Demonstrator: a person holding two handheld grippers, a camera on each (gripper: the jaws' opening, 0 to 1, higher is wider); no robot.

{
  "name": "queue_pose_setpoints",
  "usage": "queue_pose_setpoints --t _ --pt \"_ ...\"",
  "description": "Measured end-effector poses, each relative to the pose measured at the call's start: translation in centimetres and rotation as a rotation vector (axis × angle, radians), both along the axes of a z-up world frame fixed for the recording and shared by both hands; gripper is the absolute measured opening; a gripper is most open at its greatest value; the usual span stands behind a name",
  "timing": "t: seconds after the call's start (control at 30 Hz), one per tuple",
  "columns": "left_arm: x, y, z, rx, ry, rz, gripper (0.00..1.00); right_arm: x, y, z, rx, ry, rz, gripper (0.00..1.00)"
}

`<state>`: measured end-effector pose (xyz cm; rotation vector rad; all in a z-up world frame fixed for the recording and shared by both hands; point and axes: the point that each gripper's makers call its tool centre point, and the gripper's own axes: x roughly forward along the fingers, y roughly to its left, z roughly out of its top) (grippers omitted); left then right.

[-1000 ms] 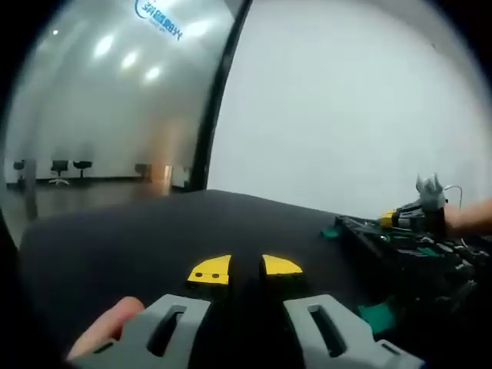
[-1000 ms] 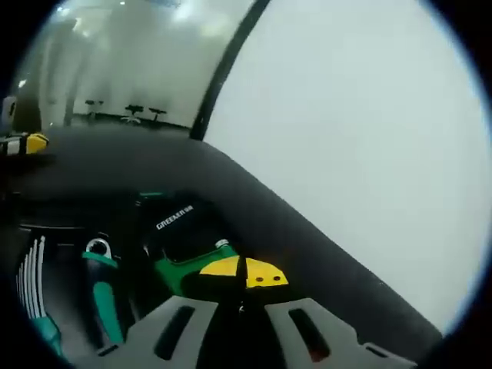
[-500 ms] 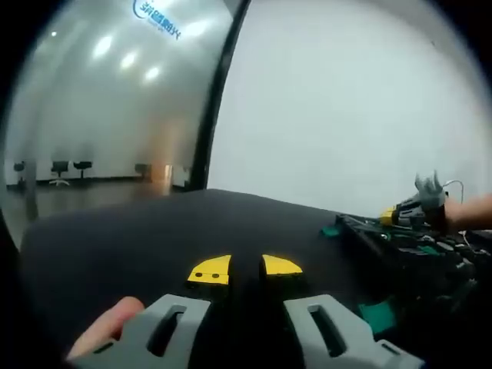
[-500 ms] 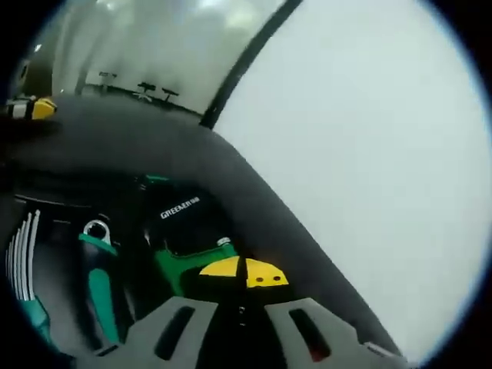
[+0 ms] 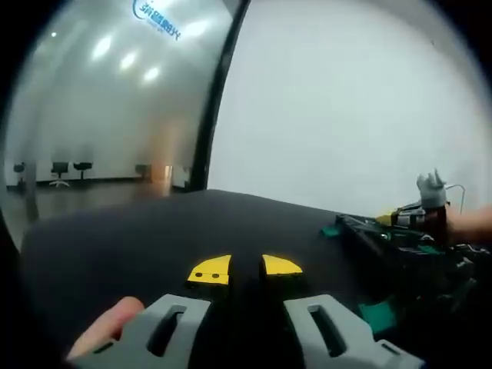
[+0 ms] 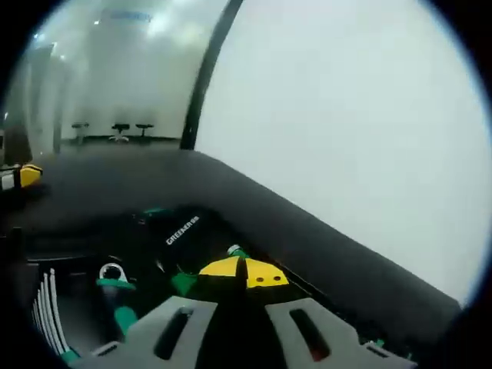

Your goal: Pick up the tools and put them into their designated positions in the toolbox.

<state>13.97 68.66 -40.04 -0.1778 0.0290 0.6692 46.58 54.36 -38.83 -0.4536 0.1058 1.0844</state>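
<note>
Over the open toolbox [image 6: 92, 254], the right gripper [image 6: 244, 270] looks down along its yellow-tipped fingers [image 6: 265, 274], which meet at the tips with no gap between them. A green-handled tool [image 6: 187, 281] lies directly beneath the tips; whether the fingers grip it or merely overlap it cannot be told. Compared with half a second ago the whole right gripper view has rolled and the far bench [image 6: 115, 173] edge now sits more level, so the camera has moved rather than the tools. The black case marked with white lettering [image 6: 182, 229] rests in its recess, and beside it lie a ring-ended green tool [image 6: 115, 288] and a row of bright hex keys [image 6: 48, 319].

In the left gripper view, the left gripper [image 5: 246, 269] rests low over bare black bench [image 5: 138, 238], its fingers [image 5: 211, 270] narrow with a dark slit between the yellow tips and nothing held; a fingertip of the person [image 5: 108, 327] shows at the lower left. This view is unchanged over the last second. At its right edge the toolbox [image 5: 400, 254] sits with the other gripper [image 5: 430, 188] above it, slightly shifted from before.

Judgement: the right hand is re-aiming over the tray, probably seating or releasing the green-handled tool, while the left waits idle.
</note>
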Motion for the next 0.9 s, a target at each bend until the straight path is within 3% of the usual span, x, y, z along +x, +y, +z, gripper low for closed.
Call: queue_pose_setpoints --t 0.1,0.17,0.2,0.23,0.27,0.3,0.37,0.4,0.43,0.6,0.67,0.83,0.9 --pt "0.0 -0.1 0.0 0.002 0.001 0.0 0.14 0.3 0.2 0.1 -0.002 -0.034 0.001 0.0" --pt "-0.1 -0.2 0.0 0.004 0.001 0.0 0.14 0.5 0.2 0.2 0.03 0.028 -0.007 0.0" --pt "-0.1 -0.2 0.0 0.004 0.001 0.0 0.14 1.0 -0.1 0.4 0.04 0.038 -0.033 0.0" --pt "-0.1 -0.2 0.0 0.005 0.0 0.0 0.14 1.5 -0.3 0.4 0.019 0.005 -0.031 0.0" --pt "-0.1 -0.2 0.1 0.007 0.001 0.001 0.14 1.3 -0.1 0.6 0.033 0.008 0.002 0.0" --pt "-0.1 -0.2 0.1 0.007 0.001 0.001 0.14 0.7 0.1 1.4 0.092 0.032 0.031 0.0" --pt "-0.1 -0.2 0.1 0.009 0.003 0.001 0.14 0.5 -0.5 0.7 0.036 -0.008 0.012 0.0" --pt "-0.1 -0.2 0.1 0.01 0.004 0.001 0.14 0.6 -0.8 -0.3 -0.01 0.006 -0.003 0.0" --pt "0.0 -0.1 0.0 0.01 0.004 0.001 0.14 0.6 -0.8 0.1 0.01 0.005 -0.002 0.0" --pt "0.0 0.1 0.1 0.005 -0.003 -0.001 0.14 1.3 -0.8 -0.1 0.083 0.134 -0.023 0.0" --pt "0.0 0.1 0.1 0.008 0.0 0.0 0.14 1.3 -0.8 -0.1 0.064 0.096 -0.014 0.0" --pt "0.1 0.3 0.0 0.004 -0.002 -0.001 0.14 1.6 -0.1 -0.3 0.042 0.101 -0.009 0.0" --pt "0.1 0.4 0.0 0.004 0.0 -0.002 0.14 1.6 -0.2 -0.3 0.023 0.07 -0.006 0.0"
